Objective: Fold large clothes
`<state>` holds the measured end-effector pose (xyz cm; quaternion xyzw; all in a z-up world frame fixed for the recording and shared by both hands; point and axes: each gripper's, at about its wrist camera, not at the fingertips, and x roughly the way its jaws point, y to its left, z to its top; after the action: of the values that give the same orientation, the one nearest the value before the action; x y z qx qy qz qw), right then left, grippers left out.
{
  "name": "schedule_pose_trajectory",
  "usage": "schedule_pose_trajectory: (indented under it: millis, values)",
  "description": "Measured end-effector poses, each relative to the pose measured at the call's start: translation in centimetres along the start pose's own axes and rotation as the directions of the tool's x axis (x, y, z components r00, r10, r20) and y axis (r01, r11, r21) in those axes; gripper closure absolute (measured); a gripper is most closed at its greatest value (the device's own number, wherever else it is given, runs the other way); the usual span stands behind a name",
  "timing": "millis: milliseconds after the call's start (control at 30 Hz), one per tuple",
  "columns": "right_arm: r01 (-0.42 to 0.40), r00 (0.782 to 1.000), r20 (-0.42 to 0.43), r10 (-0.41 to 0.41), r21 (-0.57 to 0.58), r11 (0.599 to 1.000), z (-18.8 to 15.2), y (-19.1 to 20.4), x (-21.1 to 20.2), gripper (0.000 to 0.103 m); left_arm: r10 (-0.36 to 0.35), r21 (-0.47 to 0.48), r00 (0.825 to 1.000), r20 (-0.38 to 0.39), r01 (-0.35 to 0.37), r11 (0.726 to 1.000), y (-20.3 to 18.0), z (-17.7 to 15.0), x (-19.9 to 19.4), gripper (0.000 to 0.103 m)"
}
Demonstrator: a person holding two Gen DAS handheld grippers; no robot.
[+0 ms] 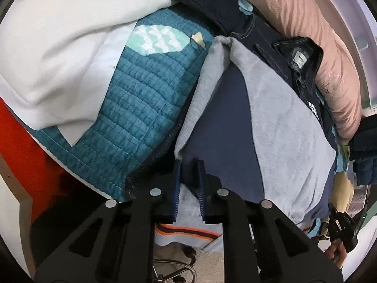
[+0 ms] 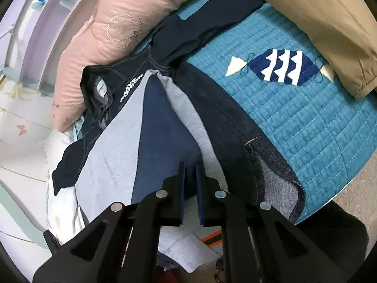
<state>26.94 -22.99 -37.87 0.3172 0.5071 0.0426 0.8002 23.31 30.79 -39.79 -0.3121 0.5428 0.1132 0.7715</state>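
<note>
A grey and navy sweatshirt (image 1: 271,122) (image 2: 160,122) lies spread over a dark denim garment (image 1: 294,52) (image 2: 212,108) on a teal quilt (image 1: 141,108) (image 2: 306,118). Its orange-striped hem (image 1: 183,232) (image 2: 213,237) hangs below the jaws in both views. My left gripper (image 1: 189,176) is shut on the sweatshirt's near edge, where grey meets navy, with a fold pinched between the blue pads. My right gripper (image 2: 189,180) is likewise shut on a navy fold of the same near edge.
A pink pillow (image 1: 318,35) (image 2: 113,30) lies behind the clothes. White bedding (image 1: 59,59) covers the quilt's left part, and a tan garment (image 2: 318,23) lies at the far right. A hand (image 1: 337,252) grips a black handle at lower right. A chair base (image 1: 174,268) stands below.
</note>
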Motion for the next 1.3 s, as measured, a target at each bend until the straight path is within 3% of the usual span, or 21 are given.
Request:
schedule_pose_trajectory:
  millis: [267,400,600,767,900,1033,1100,1133,1167,1300]
  values:
    - [-0.012,1.000,-0.007,0.012,0.001,1.000,0.2,0.3,0.0,0.095,-0.003,-0.038,1.000,-0.025,0.002,0.999,0.5,0.3,0.7,0.086]
    - [0.000,1.000,0.001,0.000,-0.004,1.000,0.2,0.4,-0.3,0.095,0.014,-0.010,1.000,0.006,-0.014,1.000,0.1,0.0,0.5,0.097]
    - [0.003,1.000,0.021,-0.001,-0.059,0.998,-0.1,1.1,-2.4,0.096,-0.015,0.041,0.999,0.049,0.013,0.999,-0.6,-0.5,-2.9,0.098]
    - [0.007,1.000,0.007,-0.006,-0.061,0.998,-1.0,0.5,-3.6,0.096,-0.023,0.055,0.999,0.027,0.021,0.998,0.0,-1.7,-4.4,0.098]
    - [0.052,0.998,-0.038,-0.053,-0.032,0.998,-1.8,-1.2,-2.3,0.096,0.024,0.026,1.000,-0.011,-0.023,0.999,1.5,-2.4,-2.5,0.098]
    - [0.112,0.987,-0.108,-0.119,-0.071,0.991,-1.9,-2.0,1.0,0.089,0.105,0.074,0.994,-0.033,-0.103,0.992,1.6,-2.4,0.5,0.080]
    - [0.135,0.987,-0.079,-0.141,-0.078,0.988,-1.5,-1.5,0.6,0.085,0.095,0.062,0.995,-0.032,-0.093,0.994,1.5,-2.2,0.0,0.074]
    - [0.144,0.987,-0.060,-0.151,-0.098,0.985,-1.4,-1.0,0.1,0.083,0.077,0.057,0.997,-0.021,-0.075,0.996,1.5,-2.2,-0.5,0.056]
    - [0.150,0.987,-0.041,-0.157,-0.124,0.981,-1.3,-0.3,-0.5,0.077,0.076,0.052,0.997,-0.012,-0.075,0.996,1.5,-2.2,-1.1,0.050]
    - [0.178,0.984,0.053,-0.170,-0.263,0.948,-1.1,4.1,-2.7,0.072,0.027,0.084,0.999,0.043,-0.031,0.996,0.8,-1.6,-3.6,0.040]
